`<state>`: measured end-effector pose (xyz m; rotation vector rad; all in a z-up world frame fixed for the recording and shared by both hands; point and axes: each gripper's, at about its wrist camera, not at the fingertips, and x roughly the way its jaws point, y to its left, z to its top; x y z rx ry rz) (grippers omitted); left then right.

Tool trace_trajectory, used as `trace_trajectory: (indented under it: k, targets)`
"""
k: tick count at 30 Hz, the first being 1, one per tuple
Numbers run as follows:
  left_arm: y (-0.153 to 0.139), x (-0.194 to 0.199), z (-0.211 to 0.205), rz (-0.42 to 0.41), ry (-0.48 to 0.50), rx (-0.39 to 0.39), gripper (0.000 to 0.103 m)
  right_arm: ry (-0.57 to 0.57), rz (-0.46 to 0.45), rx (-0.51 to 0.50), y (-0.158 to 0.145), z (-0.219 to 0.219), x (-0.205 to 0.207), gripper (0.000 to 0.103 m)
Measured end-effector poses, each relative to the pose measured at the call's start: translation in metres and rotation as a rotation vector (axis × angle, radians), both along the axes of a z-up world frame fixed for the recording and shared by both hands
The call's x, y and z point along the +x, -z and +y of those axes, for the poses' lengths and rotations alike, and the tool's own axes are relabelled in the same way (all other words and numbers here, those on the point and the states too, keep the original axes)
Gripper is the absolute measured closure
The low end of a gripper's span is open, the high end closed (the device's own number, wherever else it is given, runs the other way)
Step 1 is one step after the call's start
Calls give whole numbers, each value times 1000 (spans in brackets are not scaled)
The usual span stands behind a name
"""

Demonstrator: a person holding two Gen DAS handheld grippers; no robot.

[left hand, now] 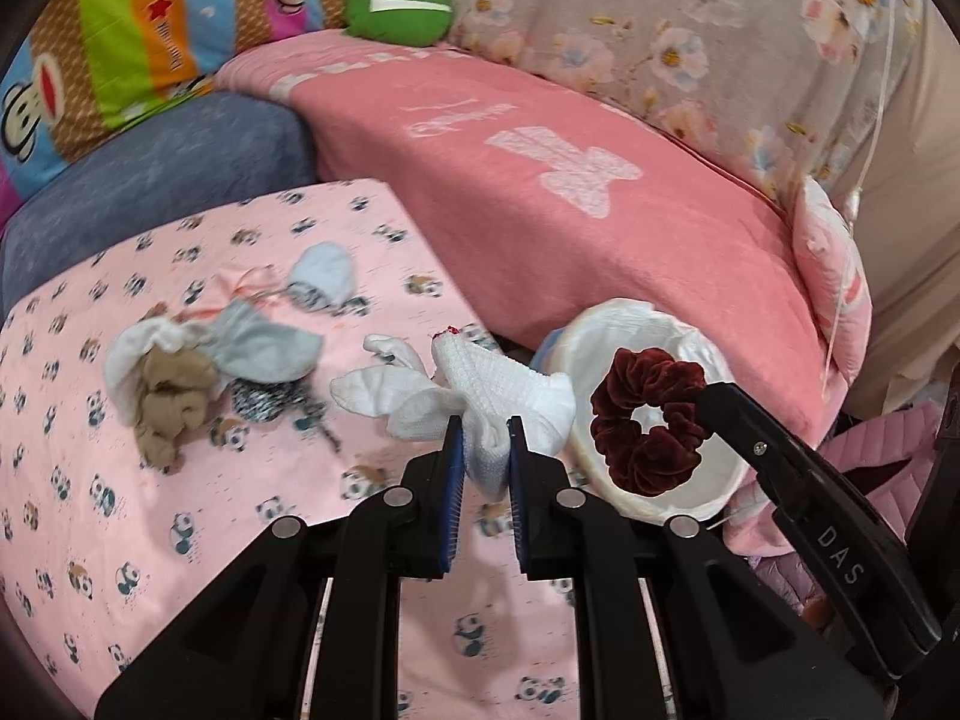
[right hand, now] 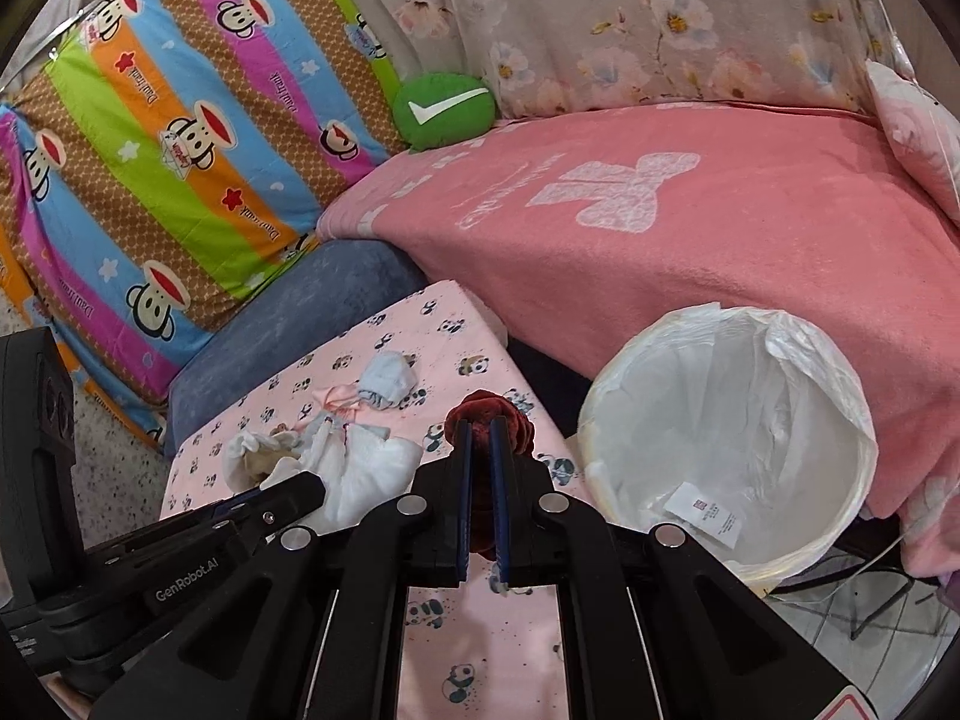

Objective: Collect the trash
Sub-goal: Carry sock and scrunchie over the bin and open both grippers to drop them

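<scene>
Panda sheet (left hand: 240, 540) edge beside bin (right hand: 840, 516) | left claw (left hand: 486, 438) clamps sock (left hand: 510, 390) | right claw (right hand: 480, 438) clamps scrunchie (left hand: 648, 420)

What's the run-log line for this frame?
left claw: shut on white sock | right claw: shut on dark red scrunchie | bin: lined, beside panda sheet | more cloth items: on sheet

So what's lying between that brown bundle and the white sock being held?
A speckled black-and-white fabric piece lies between the brown bundle and the white sock, in the left wrist view.
</scene>
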<state>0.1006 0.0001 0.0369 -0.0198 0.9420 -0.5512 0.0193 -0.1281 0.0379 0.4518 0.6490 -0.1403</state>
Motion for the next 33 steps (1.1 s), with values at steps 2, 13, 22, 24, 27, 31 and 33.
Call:
trace_trajectory:
  k: [2,13,22,24,27,31,33]
  targets:
    - [-6,-5,-14,-15,34,1,89,27,-8,3,-3,-14,-9,96]
    - [-17,-19,-85,-64,180,25,89,159,-26,35,0,-83,-43,96]
    - [-16,-24,-126,-61,250,40,89,234,-23,64,12,-126,-61,96]
    - [-15,-26,-133,-65,261,48,89,242,-22,70,14,-131,-63,96]
    - [-14,-27,-143,-69,277,57,89,253,-19,75,18,-139,-65,96]
    - [-12,-28,-153,-65,294,61,89,261,-14,77,21,-145,-65,96]
    - [-10,-27,-156,-65,301,62,89,264,-11,78,23,-149,-64,96]
